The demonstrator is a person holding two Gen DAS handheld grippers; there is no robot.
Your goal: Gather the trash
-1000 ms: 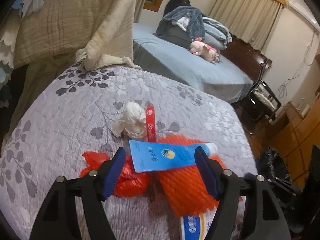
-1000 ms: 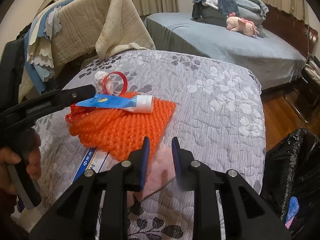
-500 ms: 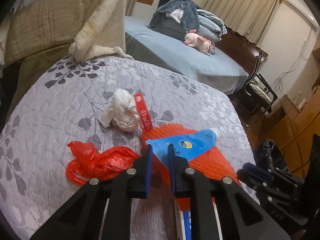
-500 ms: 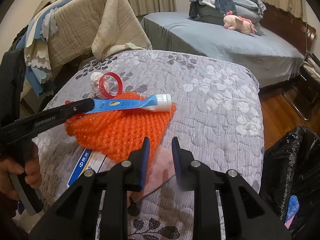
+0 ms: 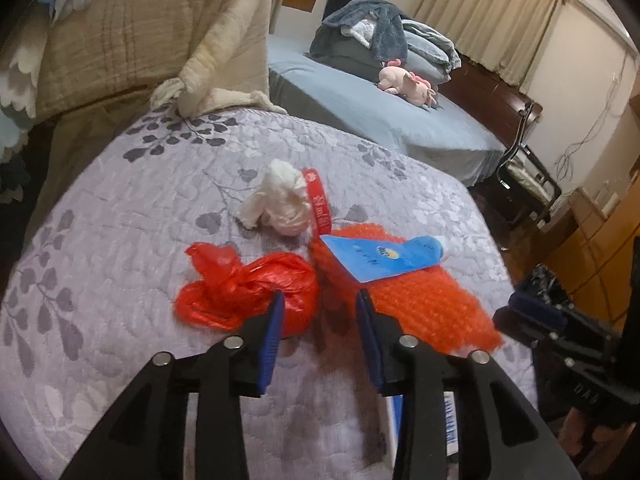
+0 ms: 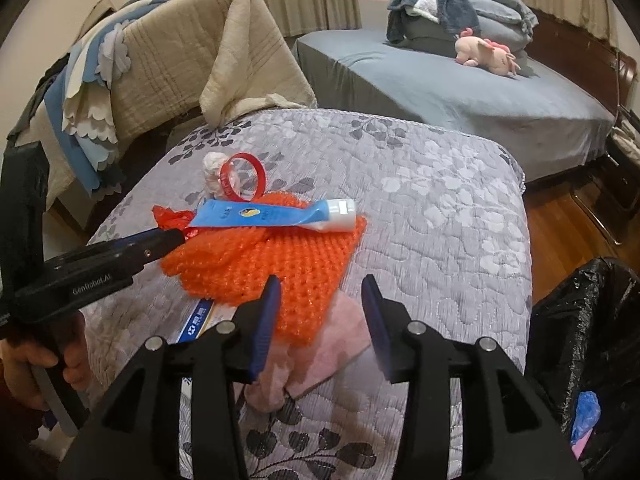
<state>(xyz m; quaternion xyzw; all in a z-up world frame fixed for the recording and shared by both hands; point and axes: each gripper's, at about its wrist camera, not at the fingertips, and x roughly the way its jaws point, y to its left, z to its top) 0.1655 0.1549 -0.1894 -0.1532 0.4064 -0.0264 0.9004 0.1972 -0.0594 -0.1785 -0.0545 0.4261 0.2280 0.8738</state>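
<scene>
Trash lies on a grey quilted bed (image 5: 120, 220). A blue tube (image 5: 384, 258) rests on an orange foam net (image 5: 420, 300); beside them are a crumpled red plastic bag (image 5: 240, 292), a white tissue wad (image 5: 280, 204) and a red wristband (image 5: 318, 200). My left gripper (image 5: 320, 300) is open and empty, just short of the bag and net. My right gripper (image 6: 322, 292) is open and empty above a pink cloth (image 6: 320, 356) at the net's (image 6: 272, 264) near edge. The tube (image 6: 276, 216) also shows there.
A black trash bag (image 6: 588, 352) hangs open at the bed's right side, holding some blue and pink scraps. A white and blue box (image 6: 196, 320) pokes out under the net. Beige blankets (image 5: 140, 40) pile at the far left. A second bed (image 6: 460, 92) stands behind.
My left gripper shut on the tube's flat end, lifted it slightly, then opened and backed off, leaving the tube on the net. My right gripper opened from shut.
</scene>
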